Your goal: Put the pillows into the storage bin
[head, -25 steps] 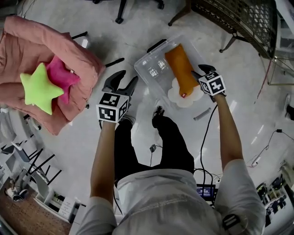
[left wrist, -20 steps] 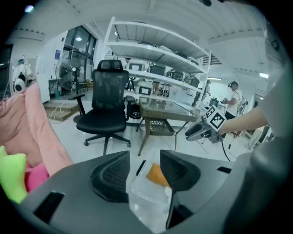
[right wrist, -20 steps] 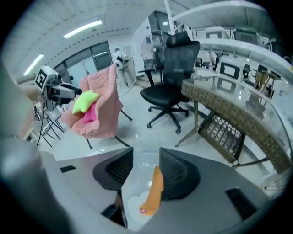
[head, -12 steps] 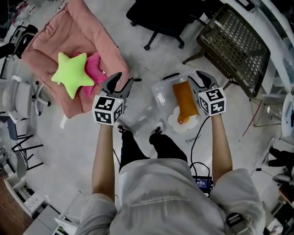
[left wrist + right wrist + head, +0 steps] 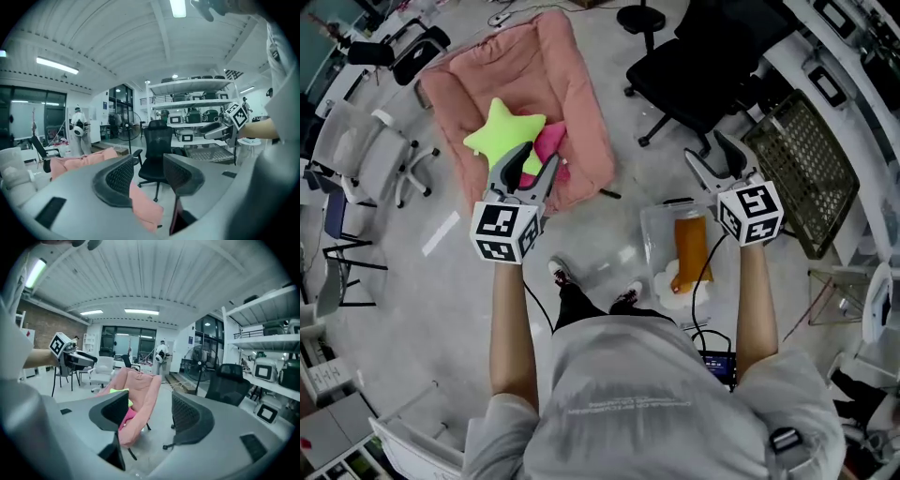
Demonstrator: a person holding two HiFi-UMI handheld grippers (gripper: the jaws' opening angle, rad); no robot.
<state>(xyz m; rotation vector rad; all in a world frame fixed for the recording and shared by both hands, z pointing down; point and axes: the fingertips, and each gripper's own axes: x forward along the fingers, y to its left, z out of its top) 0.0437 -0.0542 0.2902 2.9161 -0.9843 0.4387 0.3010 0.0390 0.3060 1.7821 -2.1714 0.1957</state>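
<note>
Left gripper (image 5: 534, 159): jaws partly apart, empty. Right gripper (image 5: 708, 150): jaws just opening, empty. Green star pillow (image 5: 502, 136) and pink star pillow (image 5: 549, 150): on pink chair (image 5: 572, 84). Orange pillow (image 5: 689, 251): in storage bin (image 5: 659, 234). Risk: pinching both overlapping stars, dropping one.

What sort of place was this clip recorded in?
Probably a lab or workshop, not a home: open shelving loaded with equipment, a black office chair, and strip lights overhead.

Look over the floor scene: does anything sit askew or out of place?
The orange pillow lies in the clear storage bin, but its white end seems to spill over the near rim. Nothing else stands out.
</note>
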